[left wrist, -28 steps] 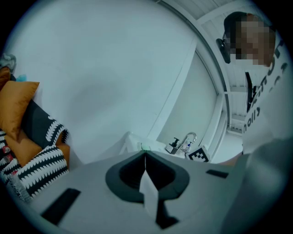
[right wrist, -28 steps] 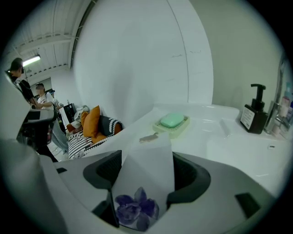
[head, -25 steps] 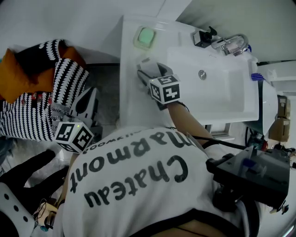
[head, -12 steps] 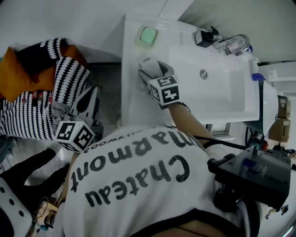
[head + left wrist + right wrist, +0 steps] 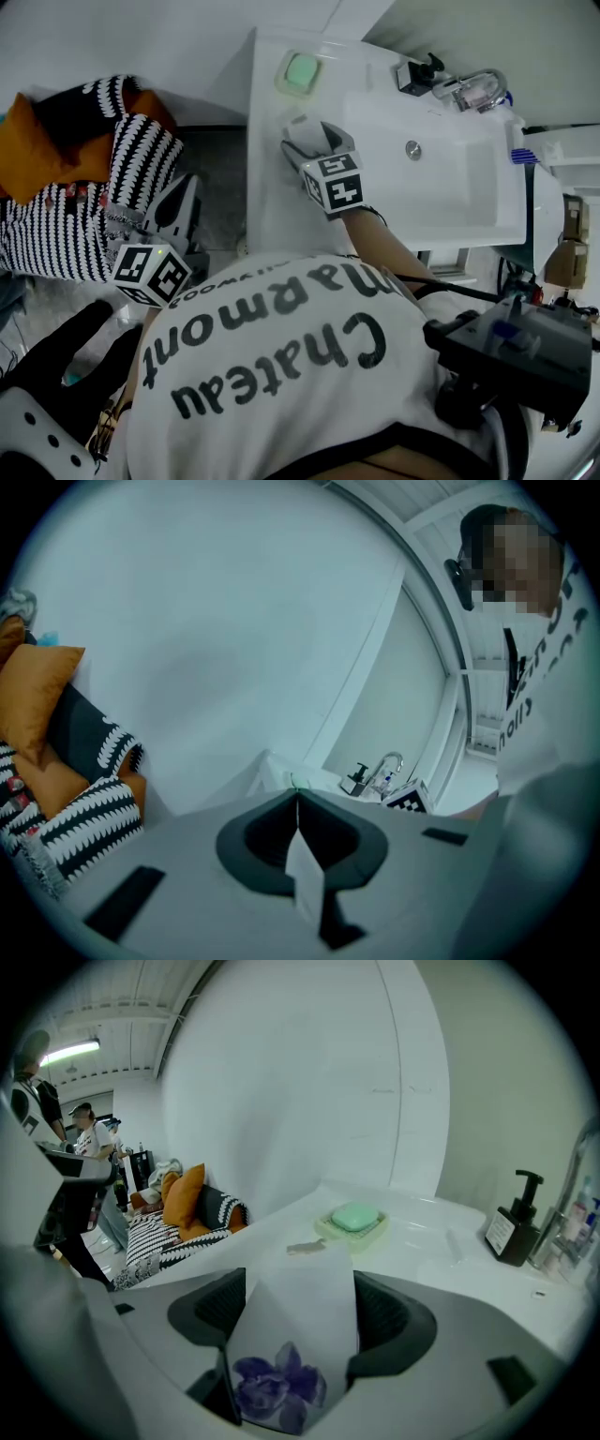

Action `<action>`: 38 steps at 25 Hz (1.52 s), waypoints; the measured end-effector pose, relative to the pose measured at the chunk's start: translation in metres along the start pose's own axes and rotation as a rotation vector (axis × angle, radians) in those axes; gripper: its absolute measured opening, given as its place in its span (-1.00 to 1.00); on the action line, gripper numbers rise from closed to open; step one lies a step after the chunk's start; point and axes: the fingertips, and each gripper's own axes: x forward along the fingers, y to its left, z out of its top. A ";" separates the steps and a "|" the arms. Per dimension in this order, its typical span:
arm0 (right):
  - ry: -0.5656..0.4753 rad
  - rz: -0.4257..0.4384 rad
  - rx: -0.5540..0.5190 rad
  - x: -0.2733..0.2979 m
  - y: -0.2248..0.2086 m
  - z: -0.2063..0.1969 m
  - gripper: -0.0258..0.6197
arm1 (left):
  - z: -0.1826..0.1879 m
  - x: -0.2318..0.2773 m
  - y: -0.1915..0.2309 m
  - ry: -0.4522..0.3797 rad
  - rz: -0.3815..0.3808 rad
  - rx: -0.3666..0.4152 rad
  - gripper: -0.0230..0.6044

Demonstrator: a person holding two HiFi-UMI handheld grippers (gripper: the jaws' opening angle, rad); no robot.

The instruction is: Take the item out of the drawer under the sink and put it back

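A white packet with a purple flower print stands between the jaws of my right gripper. Both jaws still touch its sides while they are opening. From the head view, the right gripper hovers over the white countertop left of the basin, with the packet at its tip. My left gripper hangs low beside the vanity, shut and empty; in its own view the left gripper shows its jaws pressed together. The drawer under the sink is hidden by the counter and the person's body.
A green soap in its dish lies on the counter beyond the packet. A black pump bottle and a chrome tap stand behind the basin. Striped and orange cushions lie on the floor at left.
The right gripper has edged slightly farther along the counter with the packet still between its jaws. The left gripper has barely moved.
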 end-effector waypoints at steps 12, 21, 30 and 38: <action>0.004 -0.027 -0.020 0.000 -0.001 -0.001 0.16 | 0.000 -0.001 0.001 0.000 0.005 0.000 -0.90; 0.018 -0.052 -0.122 0.001 0.006 -0.003 0.17 | -0.001 -0.002 0.003 0.003 0.004 -0.001 -0.90; 0.021 -0.050 -0.093 0.004 0.005 -0.004 0.17 | -0.002 -0.004 0.005 0.003 0.008 -0.003 -0.90; -0.012 -0.023 -0.025 -0.019 0.002 -0.002 0.17 | -0.003 -0.022 -0.019 0.010 0.023 0.020 -0.90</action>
